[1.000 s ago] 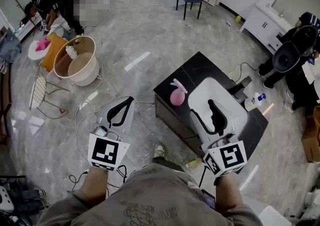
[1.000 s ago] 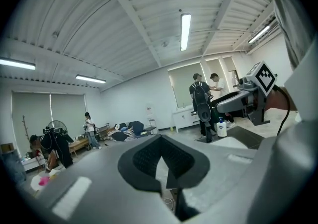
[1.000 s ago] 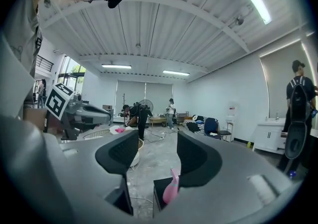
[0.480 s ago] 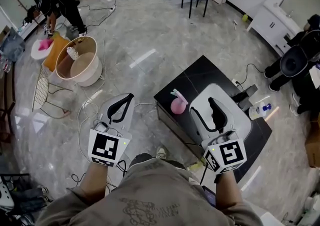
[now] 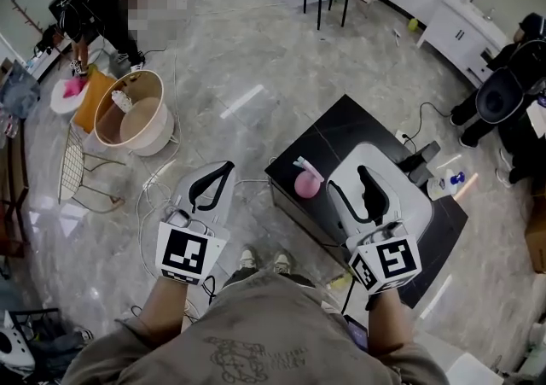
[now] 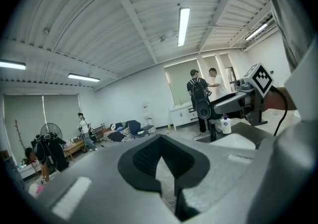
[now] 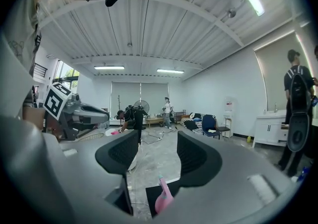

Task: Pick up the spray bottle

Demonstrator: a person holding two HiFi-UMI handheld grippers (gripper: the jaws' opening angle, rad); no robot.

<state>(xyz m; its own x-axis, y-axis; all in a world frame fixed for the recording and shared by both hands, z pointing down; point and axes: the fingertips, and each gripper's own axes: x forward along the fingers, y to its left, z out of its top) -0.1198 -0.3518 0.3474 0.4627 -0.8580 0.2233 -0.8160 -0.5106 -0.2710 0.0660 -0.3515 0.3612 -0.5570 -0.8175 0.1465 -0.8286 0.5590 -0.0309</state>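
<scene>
lining up before the grab

judged as the approach, with no contact yet. find the spray bottle standing on the near left corner of the black table, just left of the right gripper and lower than its tips. in the right gripper view, jaws spread wide with nothing gripped; pink bottle low in the gap, touched by neither pad. hold that width, swing the tips left and down, and square both pads on the round body rather than the pale trigger head, probably too narrow and tilted for a sure pinch. close only with the widest part of the body flanked on both sides, and squeeze gently, since likely light and easy to tip off the corner. leave the left gripper over the floor, pinched shut on nothing, well apart from the table.

hard to read: base of the bottle cut off by the gripper's own body in the right gripper view; fill level not visible; gap to the table edge unclear from above. also a white bottle beyond the table's right side, too small to tell whether another sprayer.
</scene>
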